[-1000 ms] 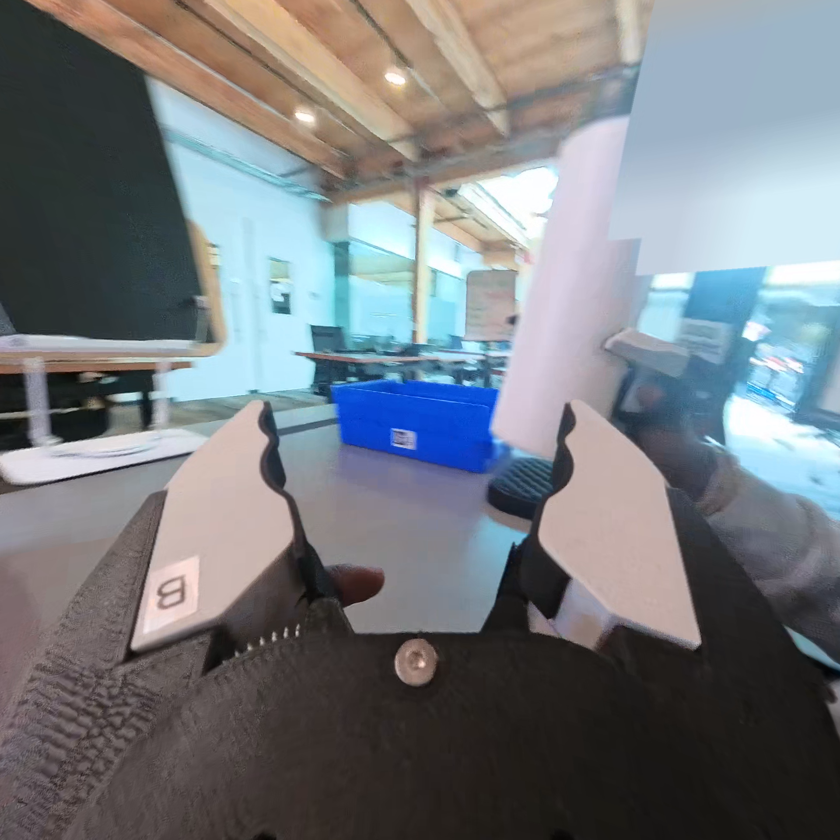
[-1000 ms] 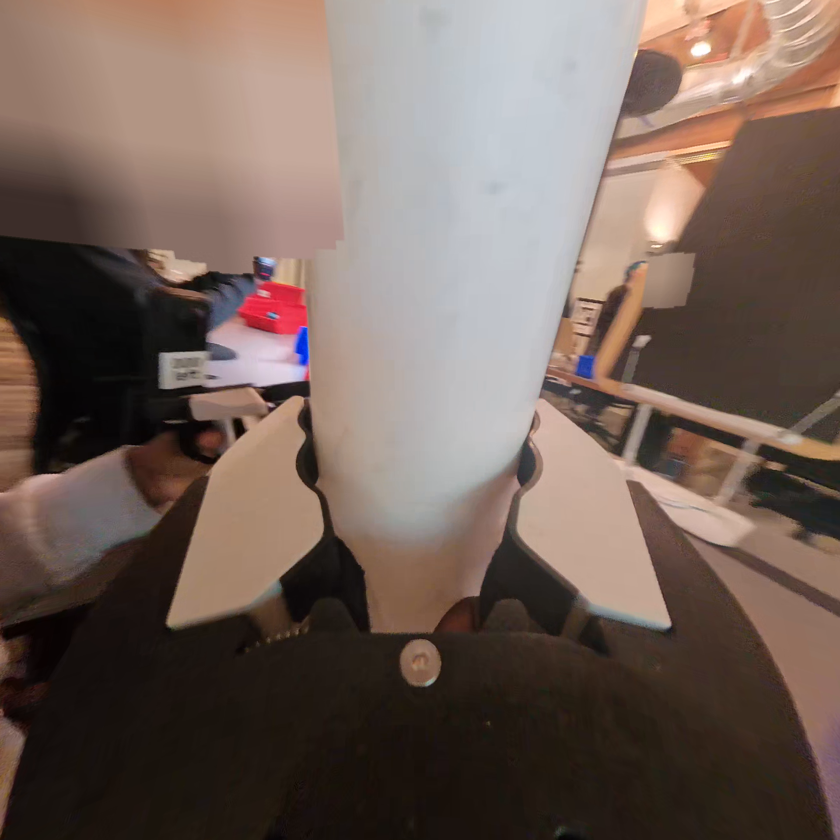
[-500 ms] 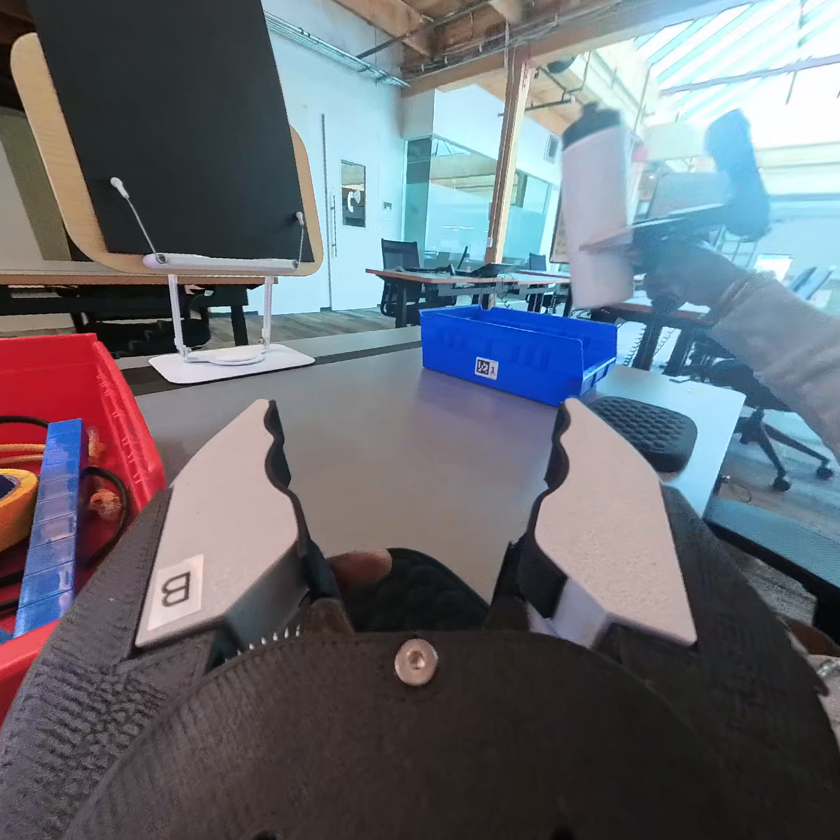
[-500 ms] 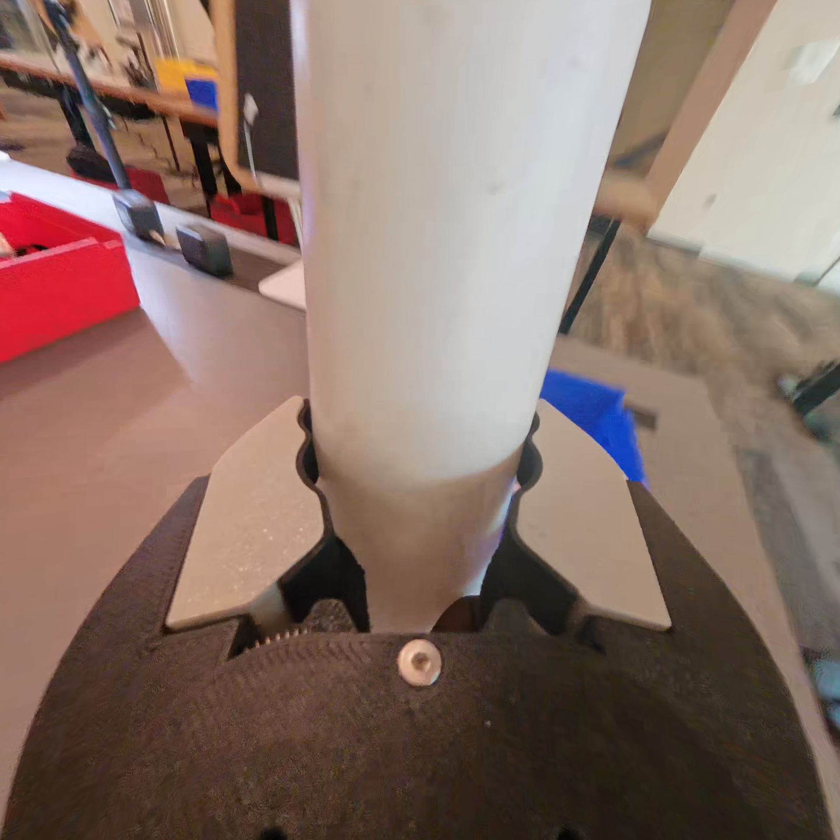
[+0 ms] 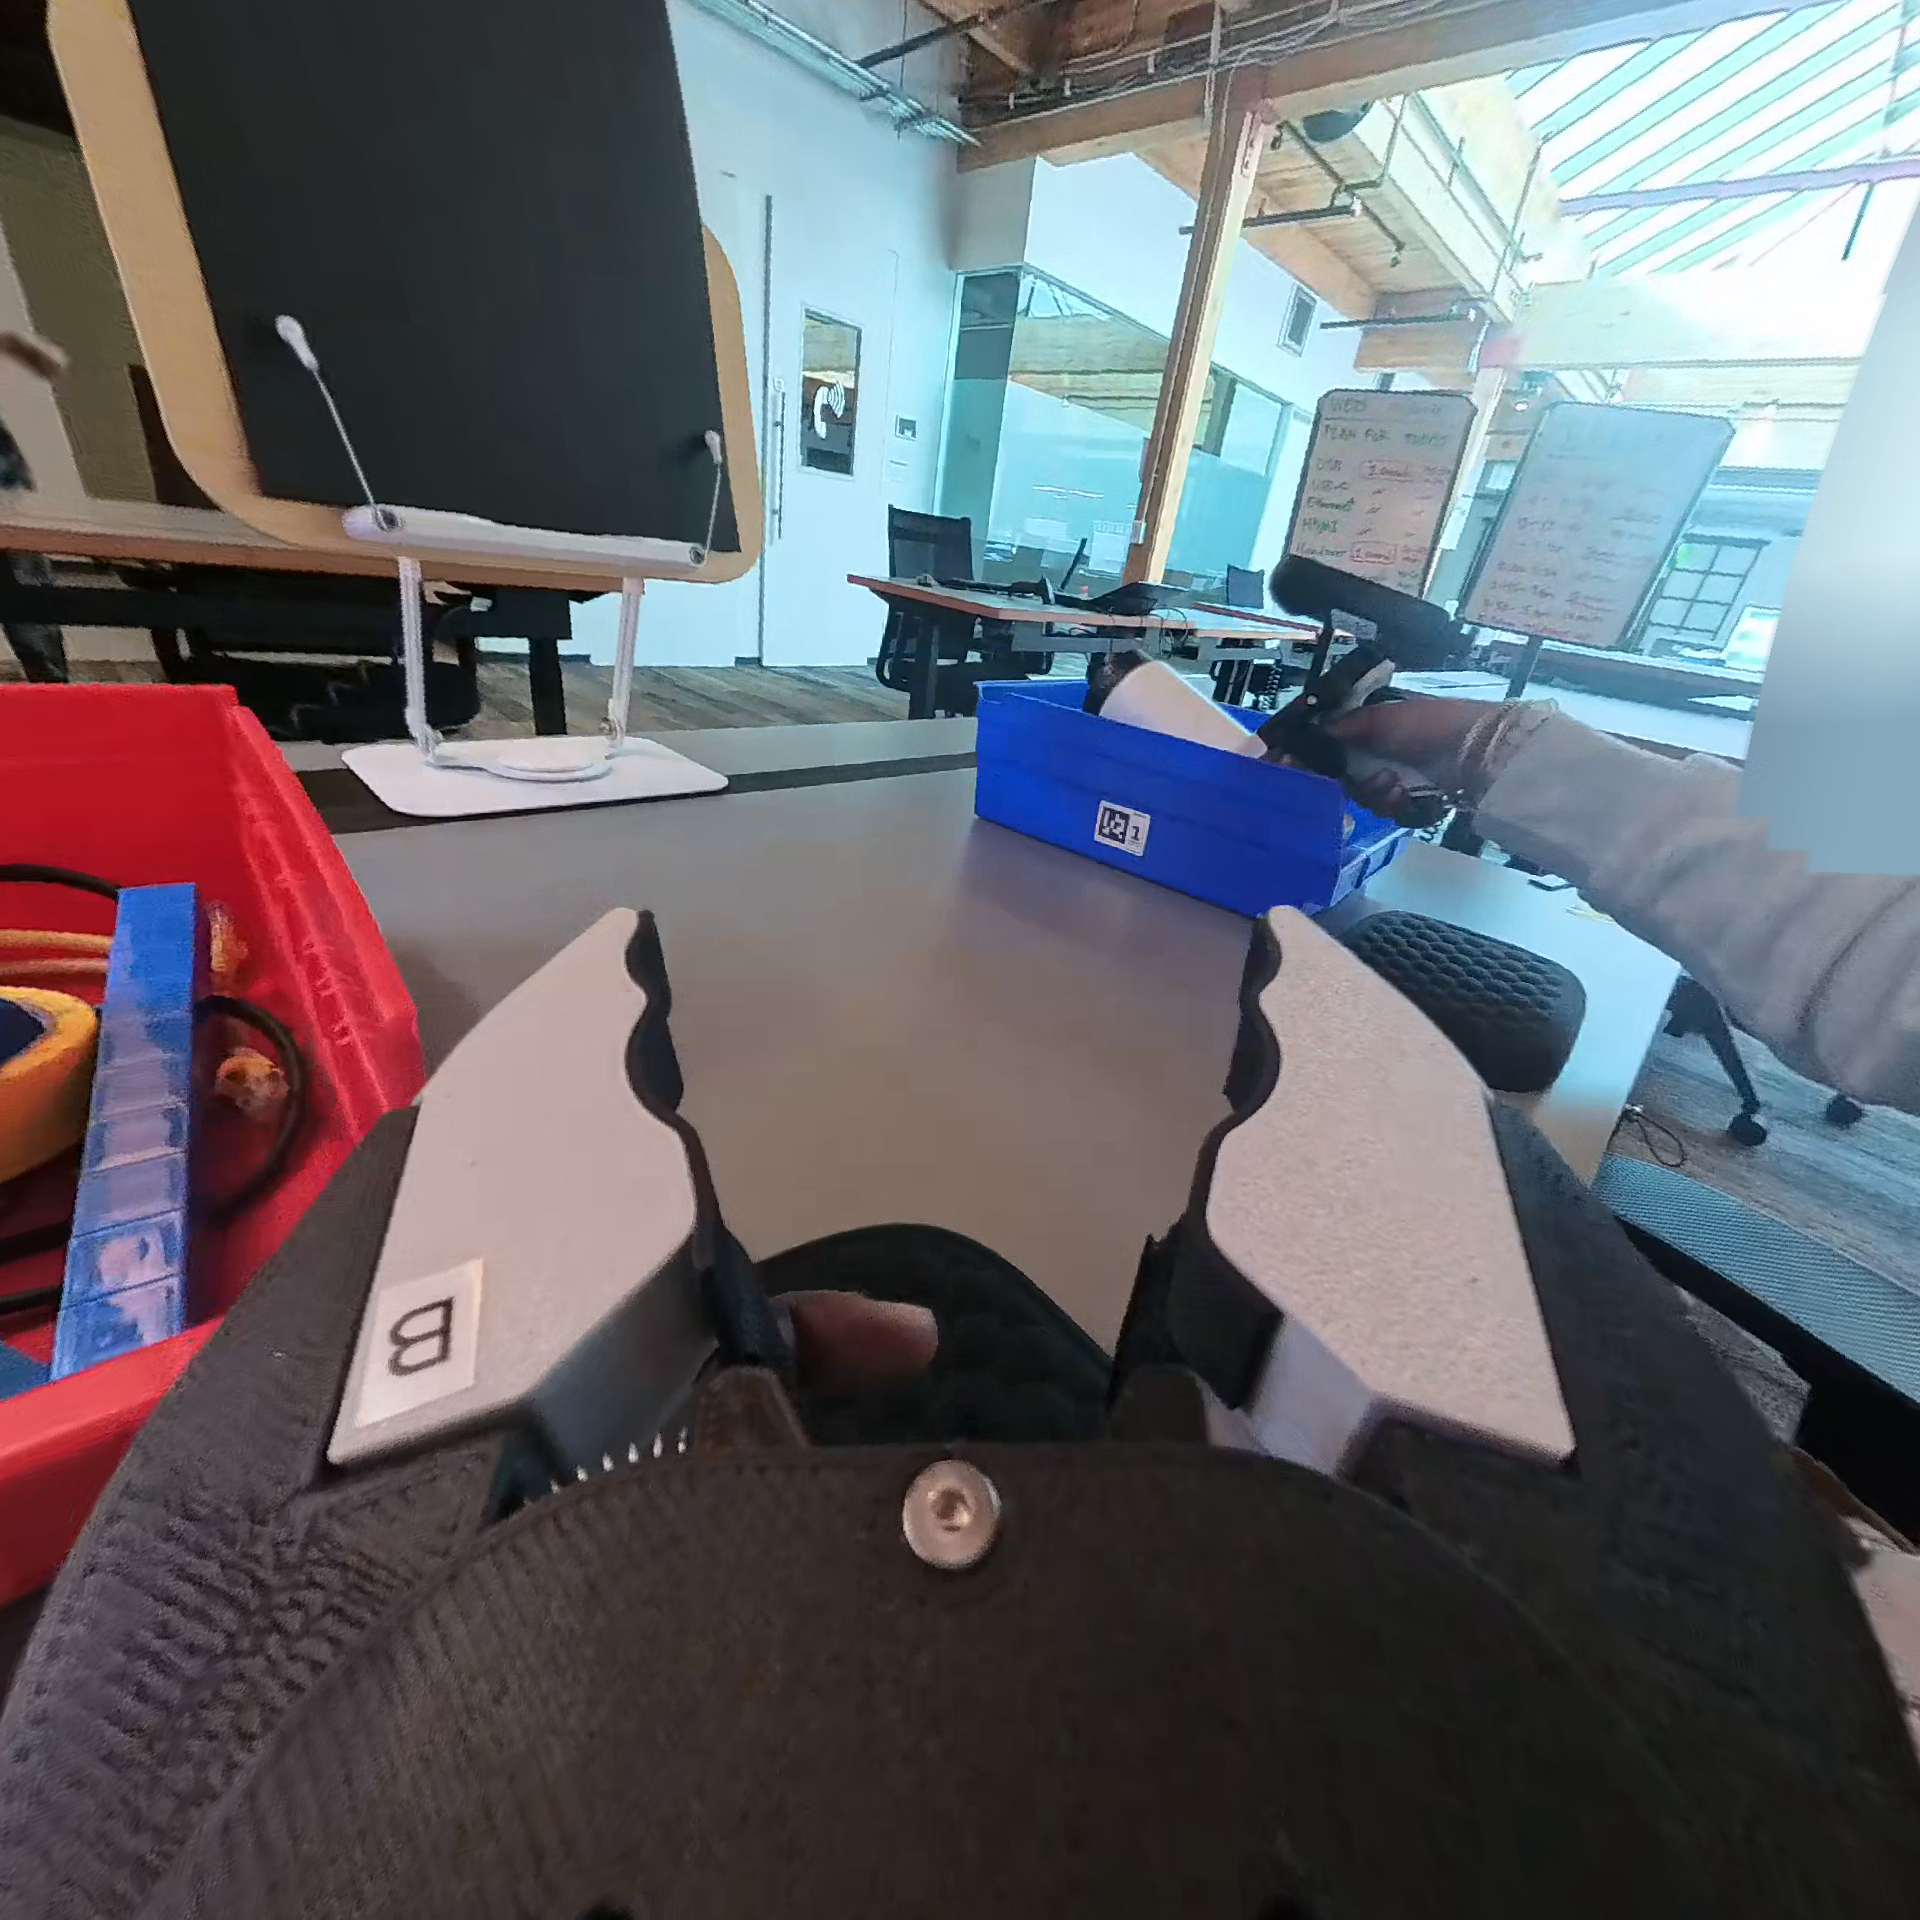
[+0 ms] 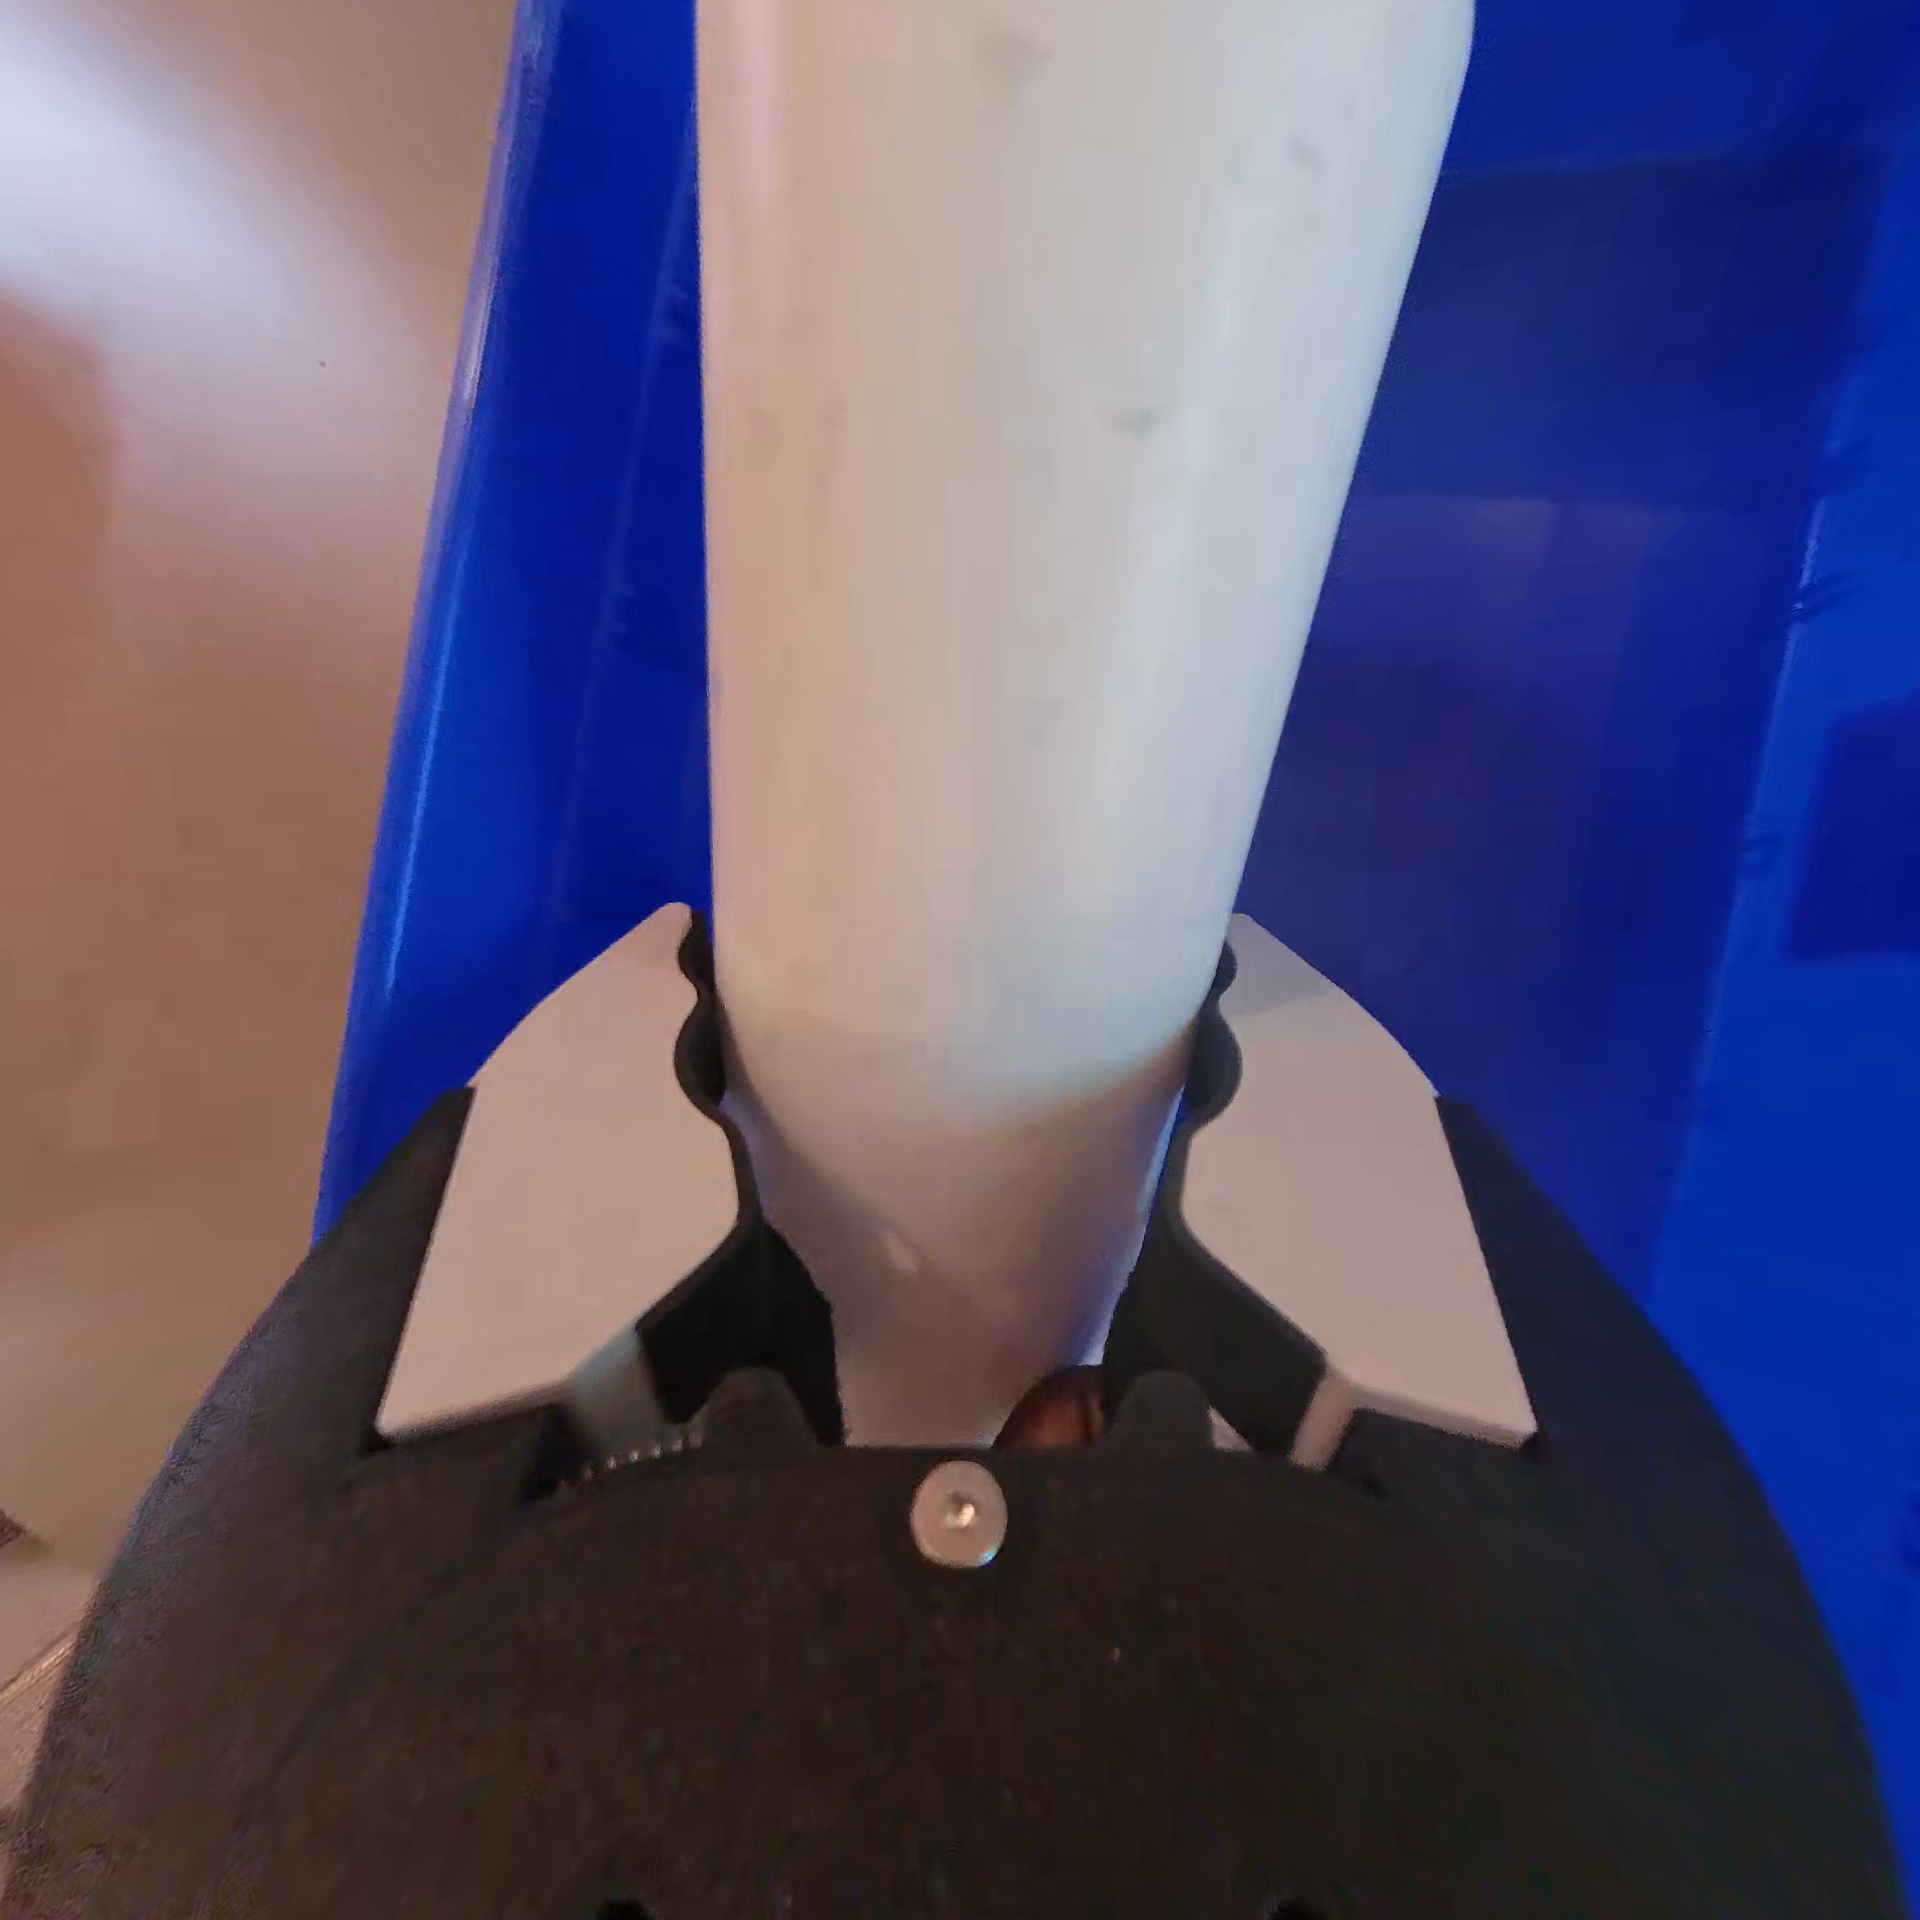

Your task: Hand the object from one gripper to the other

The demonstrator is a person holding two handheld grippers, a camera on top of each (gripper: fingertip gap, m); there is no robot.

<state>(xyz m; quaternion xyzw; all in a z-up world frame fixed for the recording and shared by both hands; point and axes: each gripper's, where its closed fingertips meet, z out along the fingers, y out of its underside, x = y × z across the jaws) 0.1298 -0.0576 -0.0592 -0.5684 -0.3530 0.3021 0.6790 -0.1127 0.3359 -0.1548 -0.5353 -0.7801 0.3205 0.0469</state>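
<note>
Bottle (image 6: 1049, 540) is being clamped by the right gripper (image 6: 961, 997) and tipped into the far blue bin (image 5: 1174, 816) — presumably for release — while the left gripper (image 5: 951, 1023) is being held agape and empty, near the red bin (image 5: 301, 914).

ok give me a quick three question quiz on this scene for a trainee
1. True or false: the left tongs hold the white bottle.
2. Over which container is the bottle held?
A. the red bin
B. the blue bin
C. the black board's white stand
3. Fill in: the left tongs stand ____ over the grey table.

Key
1. False. The right tongs are shut on the bottle; the left ones hold nothing.
2. B. In the left wrist view the bottle tilts into the blue bin, across the table from the red bin.
3. open
</note>
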